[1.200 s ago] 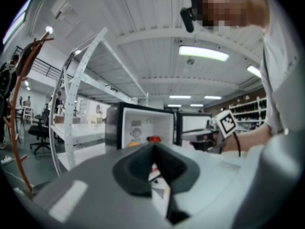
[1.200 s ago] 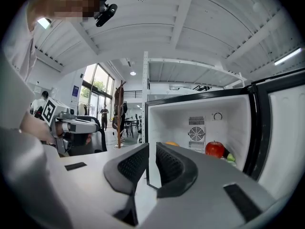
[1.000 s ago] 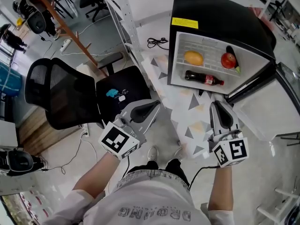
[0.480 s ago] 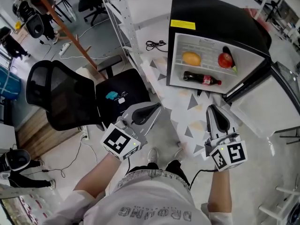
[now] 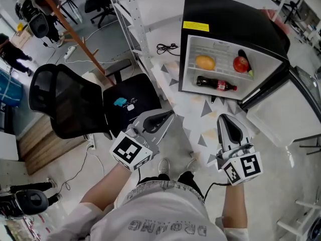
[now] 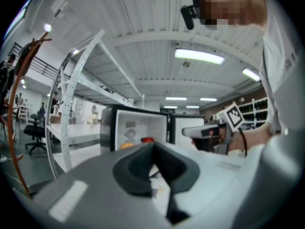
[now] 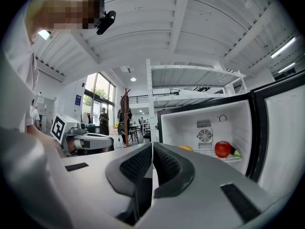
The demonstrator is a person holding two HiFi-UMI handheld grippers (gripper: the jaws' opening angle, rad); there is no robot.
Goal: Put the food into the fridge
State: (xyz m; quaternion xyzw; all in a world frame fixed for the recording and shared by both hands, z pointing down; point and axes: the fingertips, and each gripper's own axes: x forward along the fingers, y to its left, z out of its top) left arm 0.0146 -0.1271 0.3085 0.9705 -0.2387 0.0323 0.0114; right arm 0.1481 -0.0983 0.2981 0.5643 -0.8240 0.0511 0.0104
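A black mini fridge (image 5: 230, 14) stands open on the floor ahead, its door (image 5: 281, 112) swung out to the right. On its shelf lie an orange (image 5: 204, 62) and a red apple (image 5: 241, 64) with a dark vegetable (image 5: 247, 57) behind it. A cola bottle (image 5: 216, 84) lies on the level below. My right gripper (image 5: 225, 118) hangs in front of the fridge, shut and empty; its jaws have just closed the last bit with nothing between them. My left gripper (image 5: 169, 116) is further left, shut and empty. The right gripper view shows the apple (image 7: 222, 149) and the orange (image 7: 187, 148).
A black office chair (image 5: 65, 99) stands to the left, close to my left gripper. A white metal shelf frame (image 5: 135, 19) rises behind it, with a coiled cable (image 5: 168, 46) on the floor beside the fridge. A patterned mat (image 5: 200, 124) lies before the fridge.
My right gripper has drawn slightly left and back from the fridge. The left gripper has stayed in place. A person at the far left edge has walked on.
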